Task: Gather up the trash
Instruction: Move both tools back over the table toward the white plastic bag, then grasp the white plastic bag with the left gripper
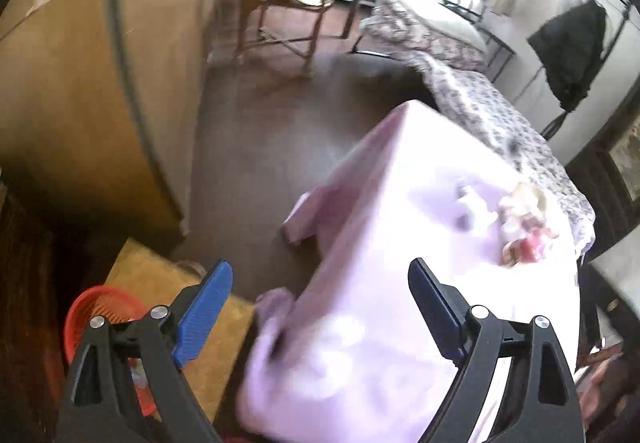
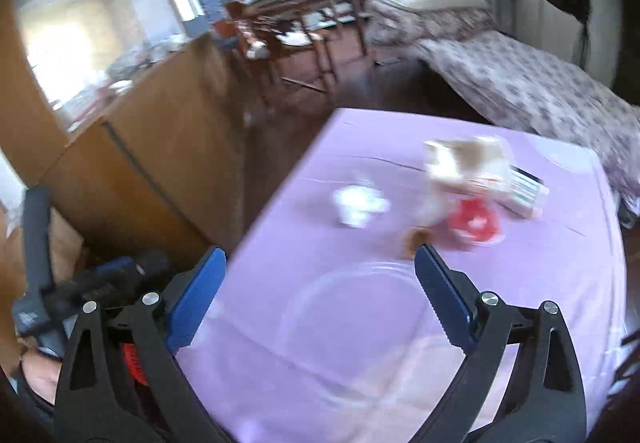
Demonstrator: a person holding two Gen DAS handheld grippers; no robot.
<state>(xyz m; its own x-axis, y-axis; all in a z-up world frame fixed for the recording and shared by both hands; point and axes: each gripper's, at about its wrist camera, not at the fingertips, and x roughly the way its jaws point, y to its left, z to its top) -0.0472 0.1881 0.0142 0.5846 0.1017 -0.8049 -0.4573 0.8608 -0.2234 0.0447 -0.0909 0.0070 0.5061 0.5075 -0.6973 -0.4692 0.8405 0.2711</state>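
A table with a lilac cloth (image 2: 400, 323) holds blurred trash: a crumpled white paper (image 2: 360, 205), a red wrapper (image 2: 476, 223) with a beige and white crumpled bag (image 2: 464, 163) behind it, and a white box with a barcode (image 2: 526, 189). The trash pile also shows in the left wrist view (image 1: 524, 223) on the lilac cloth (image 1: 400, 243). My right gripper (image 2: 320, 275) is open and empty above the table's near part. My left gripper (image 1: 320, 287) is open and empty over the table's left edge. A red basket (image 1: 100, 311) sits on the floor at lower left.
A clear round plate (image 2: 360, 315) lies on the cloth under my right gripper. A wooden cabinet (image 1: 80, 103) stands left. A bed with patterned cover (image 2: 540, 95) is right. Chairs and a dark table (image 2: 304, 19) stand at the back. A yellow mat (image 1: 168, 283) lies by the basket.
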